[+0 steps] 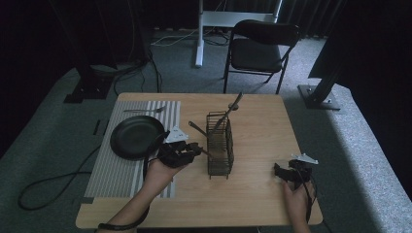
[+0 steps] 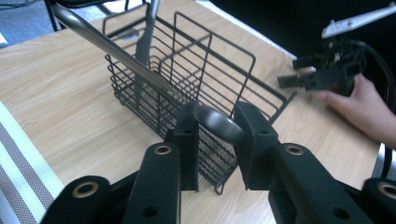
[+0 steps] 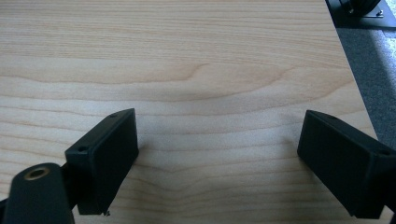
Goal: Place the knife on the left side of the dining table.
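Left gripper view puts us right at the work: our left gripper (image 2: 215,140) has its jaws pinching the rounded end of a metal utensil (image 2: 112,46), whose long shaft runs up toward the upper left of the frame, over the near edge of the black wire caddy (image 2: 224,79). Which end is clamped, handle or working end, we cannot tell. We judge the utensil to be partway between the caddy and the setting at the left, though which way it is headed the pictures do not settle. A second utensil (image 1: 232,108) stands tilted in the caddy in the high view. At centre left of that view a black plate (image 1: 131,138) rests on a striped placemat (image 1: 111,170), with a piece of cutlery (image 1: 143,110) lying above it near the mat's top edge.

Our right gripper (image 3: 217,158) hovers low over bare wood with its jaws spread wide, holding nothing; in the high view it sits at the lower right.

The surface (image 1: 262,194) is pale wood grain. Beyond it lie grey carpet, a black folding chair (image 1: 260,48), stand bases and loose cables, all in a dim room.
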Tool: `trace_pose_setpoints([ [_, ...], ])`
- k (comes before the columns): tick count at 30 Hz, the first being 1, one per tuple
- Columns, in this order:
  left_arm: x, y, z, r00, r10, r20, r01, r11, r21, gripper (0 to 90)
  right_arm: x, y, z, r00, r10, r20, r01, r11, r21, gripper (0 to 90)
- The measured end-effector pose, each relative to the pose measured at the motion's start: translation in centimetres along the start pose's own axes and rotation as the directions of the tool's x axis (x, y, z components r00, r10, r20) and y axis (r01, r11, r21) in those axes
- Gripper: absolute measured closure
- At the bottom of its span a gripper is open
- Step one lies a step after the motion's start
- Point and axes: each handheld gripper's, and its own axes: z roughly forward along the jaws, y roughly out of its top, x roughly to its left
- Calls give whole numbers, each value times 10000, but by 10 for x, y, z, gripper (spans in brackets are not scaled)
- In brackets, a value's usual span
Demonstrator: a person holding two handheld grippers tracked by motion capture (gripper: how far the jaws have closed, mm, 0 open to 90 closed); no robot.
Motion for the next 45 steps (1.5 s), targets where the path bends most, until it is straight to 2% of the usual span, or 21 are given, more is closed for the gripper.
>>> trace_pose_setpoints([
  [4,2,0,0,9994,-189,288,190,9998,-43,770,0,0,0,10000,1,-2,-1,10000,0,114],
  [5,3,0,-1,9967,-434,686,444,9989,-128,796,0,0,0,10000,1,1,-1,10000,3,114],
  [7,3,0,-1,9967,-434,686,444,9989,-128,825,0,0,0,10000,0,1,0,10000,2,114],
  [8,2,0,0,9937,-559,969,583,9981,-214,833,0,0,0,10000,2,0,-2,10000,0,114],
  [14,1,0,0,9938,-590,938,624,9975,-340,836,0,0,0,10000,-1,-1,1,10000,-1,114],
  [17,0,0,0,9955,-581,755,619,9968,-496,837,0,0,0,10000,14,-3,-14,10000,4,114],
  [24,-1,3,-4,9954,-521,807,575,9961,-663,839,0,0,0,10000,3,-2,-3,10000,7,114],
  [26,0,5,-8,9942,-668,845,744,9931,-902,838,0,0,0,10000,-1,-2,1,10000,10,114],
  [30,0,7,-13,9942,-643,865,726,9927,-967,839,0,0,0,10000,2,3,-2,10000,10,114],
  [31,-1,9,-16,9961,-516,720,585,9935,-978,839,0,0,0,10000,2,0,-2,10000,8,114],
  [33,-1,11,-19,9958,-479,786,556,9936,-982,839,0,0,0,10000,6,0,-6,10000,0,114],
  [35,-1,13,-23,9969,-426,655,497,9927,-1096,839,0,0,0,10000,5,-1,-5,10000,4,114],
  [41,-3,17,-38,9953,-427,870,546,9887,-1393,839,0,0,0,10000,-2,-2,2,10000,14,114],
  [45,-6,23,-52,9965,-186,809,314,9866,-1604,839,0,0,0,10000,7,0,-7,10000,2,114],
])
